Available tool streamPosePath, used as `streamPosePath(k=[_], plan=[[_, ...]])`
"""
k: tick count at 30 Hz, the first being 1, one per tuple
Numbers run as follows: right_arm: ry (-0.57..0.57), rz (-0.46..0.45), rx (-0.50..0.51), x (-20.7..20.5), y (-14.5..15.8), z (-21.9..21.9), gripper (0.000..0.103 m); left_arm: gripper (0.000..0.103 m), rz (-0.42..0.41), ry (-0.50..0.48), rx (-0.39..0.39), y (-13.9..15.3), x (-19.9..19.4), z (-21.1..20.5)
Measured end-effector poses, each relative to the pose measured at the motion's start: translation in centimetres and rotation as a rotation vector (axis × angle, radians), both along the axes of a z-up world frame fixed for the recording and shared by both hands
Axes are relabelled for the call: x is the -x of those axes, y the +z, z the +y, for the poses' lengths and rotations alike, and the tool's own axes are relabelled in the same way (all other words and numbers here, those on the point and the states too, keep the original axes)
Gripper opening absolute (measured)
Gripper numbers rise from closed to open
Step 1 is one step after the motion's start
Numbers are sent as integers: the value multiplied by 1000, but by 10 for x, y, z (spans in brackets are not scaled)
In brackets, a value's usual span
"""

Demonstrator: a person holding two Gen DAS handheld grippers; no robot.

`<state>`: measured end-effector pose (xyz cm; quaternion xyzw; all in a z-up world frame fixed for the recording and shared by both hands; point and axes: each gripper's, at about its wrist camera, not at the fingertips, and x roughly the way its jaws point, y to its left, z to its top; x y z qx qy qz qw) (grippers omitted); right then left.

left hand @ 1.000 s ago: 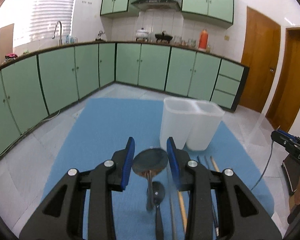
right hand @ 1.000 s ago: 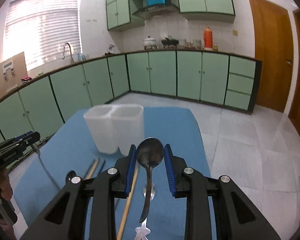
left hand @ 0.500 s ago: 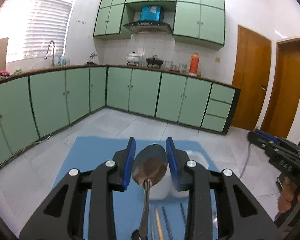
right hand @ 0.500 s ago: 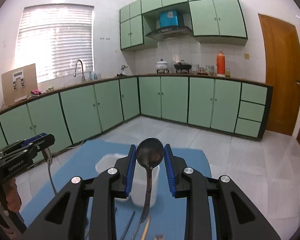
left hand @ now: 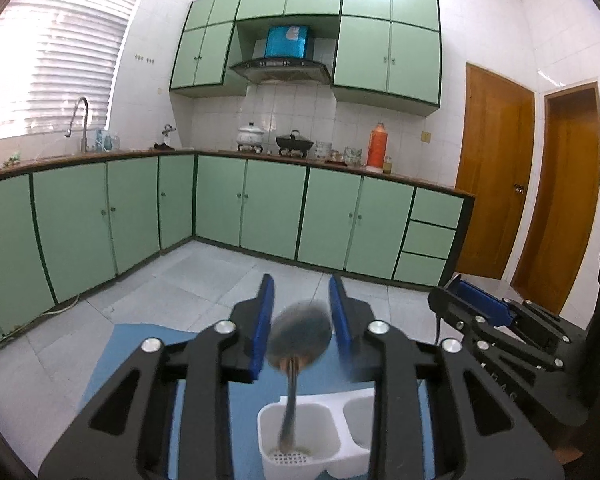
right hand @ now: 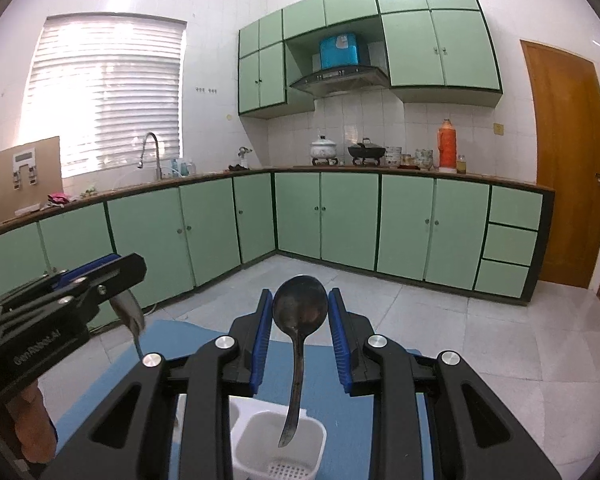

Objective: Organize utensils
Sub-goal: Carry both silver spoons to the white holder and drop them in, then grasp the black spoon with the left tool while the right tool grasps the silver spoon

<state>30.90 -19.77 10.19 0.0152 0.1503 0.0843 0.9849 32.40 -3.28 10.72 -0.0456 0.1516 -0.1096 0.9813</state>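
Observation:
My left gripper [left hand: 300, 320] has a metal spoon [left hand: 298, 338] between its blue pads; the spoon is blurred, its bowl up and its handle reaching down into the left compartment of the white two-compartment holder [left hand: 300, 446]. The jaws look a little wider than the bowl. My right gripper [right hand: 300, 316] is shut on a dark metal spoon [right hand: 298, 320], bowl up, handle hanging over the right compartment of the holder [right hand: 278, 446]. The left gripper also shows in the right wrist view [right hand: 72, 292], and the right gripper in the left wrist view [left hand: 496, 332].
The holder stands on a blue mat [left hand: 140, 344] on a table. Beyond lie a grey tiled floor [right hand: 460, 320], green cabinets [left hand: 276, 208] and wooden doors [left hand: 496, 184].
Both grippers rose and moved over the holder with their spoons. The loose utensils on the mat dropped out of view. The left spoon's handle now dips into the left compartment and blurs.

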Motion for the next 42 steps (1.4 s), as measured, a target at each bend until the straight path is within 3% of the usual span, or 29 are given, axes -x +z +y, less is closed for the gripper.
streamPosePath(k=[10,14,20,25,31,42], plan=[[29,146,-18,-29,-70,2,28,26,149,-6,7,-66,-33,15],[38,177,-21,-30,-83,3,29,30,152,-7,5,-70,-31,20],[26,172,-41,-22,-82,-4,43,45,145,5,14,-68,-25,29],[0,149,-48,-1,-73,-13,52,66,130,18,15,-62,-3,41],[-28,148,-5,46,-81,-20,62,84,148,22,-28,-66,33,50],[-66,276,7,103,-127,-36,63,88,316,25,-125,-117,90,58]])
